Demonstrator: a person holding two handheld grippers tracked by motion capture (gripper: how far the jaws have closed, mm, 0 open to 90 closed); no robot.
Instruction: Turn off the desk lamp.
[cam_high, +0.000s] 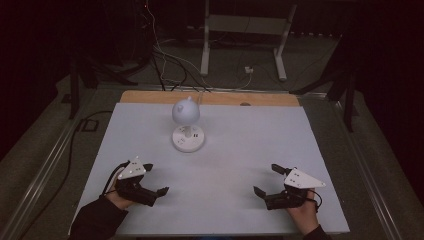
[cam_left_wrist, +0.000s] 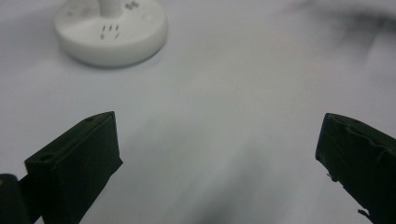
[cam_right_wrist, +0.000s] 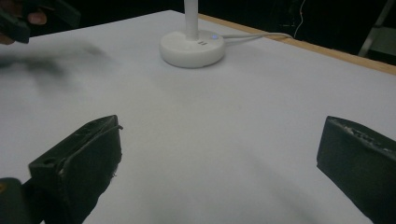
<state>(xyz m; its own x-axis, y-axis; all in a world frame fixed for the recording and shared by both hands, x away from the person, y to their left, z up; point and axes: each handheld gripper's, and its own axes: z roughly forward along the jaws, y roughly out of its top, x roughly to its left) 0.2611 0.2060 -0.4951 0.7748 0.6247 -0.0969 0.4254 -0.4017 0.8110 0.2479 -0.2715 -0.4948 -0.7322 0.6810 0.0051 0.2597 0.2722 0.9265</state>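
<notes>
A small white desk lamp (cam_high: 186, 111) with a round head stands on a round base (cam_high: 188, 138) at the back middle of the white tabletop (cam_high: 240, 150). Its base (cam_left_wrist: 111, 29) sits ahead and to the left in the left gripper view. The base and thin stem (cam_right_wrist: 192, 44) lie ahead in the right gripper view. My left gripper (cam_high: 155, 179) rests near the front left, jaws wide open and holding nothing. At the front right, my right gripper (cam_high: 265, 179) is open too, with bare tabletop between its jaws.
A wooden strip (cam_high: 210, 97) edges the table's far side, and the lamp's cable (cam_right_wrist: 254, 36) runs off over it. Beyond the table stand a white frame (cam_high: 245, 30) and loose cables (cam_high: 165, 60) on the dark floor. A metal rail (cam_high: 45, 165) runs along the left.
</notes>
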